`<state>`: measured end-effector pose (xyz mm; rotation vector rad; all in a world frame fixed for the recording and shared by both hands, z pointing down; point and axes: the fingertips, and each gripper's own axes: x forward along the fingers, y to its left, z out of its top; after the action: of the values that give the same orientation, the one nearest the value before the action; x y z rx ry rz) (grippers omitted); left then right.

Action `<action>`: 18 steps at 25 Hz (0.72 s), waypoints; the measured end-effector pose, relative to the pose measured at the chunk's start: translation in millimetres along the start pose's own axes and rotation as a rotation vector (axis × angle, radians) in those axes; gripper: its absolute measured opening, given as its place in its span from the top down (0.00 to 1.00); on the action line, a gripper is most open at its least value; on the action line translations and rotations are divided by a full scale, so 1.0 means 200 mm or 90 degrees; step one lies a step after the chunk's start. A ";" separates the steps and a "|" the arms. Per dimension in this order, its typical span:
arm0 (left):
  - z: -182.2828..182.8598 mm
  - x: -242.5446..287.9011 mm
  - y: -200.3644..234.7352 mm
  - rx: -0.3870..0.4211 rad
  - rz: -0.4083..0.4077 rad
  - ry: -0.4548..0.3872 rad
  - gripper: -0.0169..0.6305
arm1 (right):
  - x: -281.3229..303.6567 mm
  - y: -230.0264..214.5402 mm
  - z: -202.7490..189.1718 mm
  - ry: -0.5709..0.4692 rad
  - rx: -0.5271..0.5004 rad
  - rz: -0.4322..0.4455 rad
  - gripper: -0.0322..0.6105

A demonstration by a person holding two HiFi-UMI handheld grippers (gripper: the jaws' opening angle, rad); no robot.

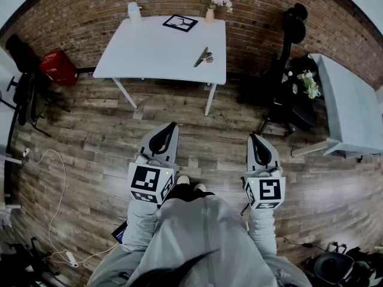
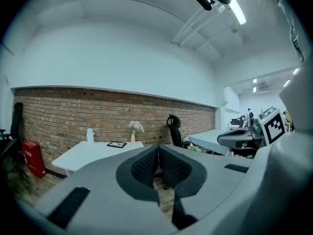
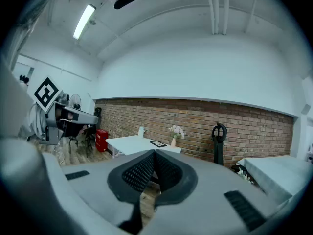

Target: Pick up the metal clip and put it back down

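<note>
My left tongs (image 1: 173, 125) and right tongs (image 1: 252, 137) were both pinched shut and empty, held over the floor (image 1: 90, 136) well short of the table (image 1: 149, 52). The clip (image 1: 204, 57) lay near the table's right edge, toward its near corner.

Well ahead of the left tongs (image 1: 172, 127) and right tongs (image 1: 252, 138), a white desk (image 1: 149, 61) stands against a brick wall (image 1: 90, 11). Along its far edge sit a white bottle (image 1: 134, 12), a black-framed flat item (image 1: 180, 23) and a vase of pink flowers (image 1: 210, 5). Far left of the left tongs is a red box (image 1: 58, 67), and a white cable (image 1: 62, 171) trails over the wooden floor (image 1: 209, 136). Ahead and right of the right tongs stand a black chair (image 1: 294, 23) and a pale-covered table (image 1: 353, 106).
</note>
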<state>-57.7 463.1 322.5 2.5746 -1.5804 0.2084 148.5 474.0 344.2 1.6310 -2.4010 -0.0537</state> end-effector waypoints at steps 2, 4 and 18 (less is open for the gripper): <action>-0.02 0.00 -0.04 -0.003 0.003 0.001 0.93 | -0.03 -0.02 -0.02 -0.003 0.003 0.003 0.91; -0.04 0.00 -0.06 -0.007 0.005 0.003 0.93 | -0.04 -0.03 -0.03 0.000 0.008 0.006 0.91; -0.09 0.38 0.14 -0.025 -0.011 0.018 0.93 | 0.35 -0.13 -0.07 0.017 0.030 0.012 0.91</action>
<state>-49.6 386.9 354.7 2.5424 -1.5373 0.2086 151.0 401.9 365.0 1.6185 -2.4156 0.0278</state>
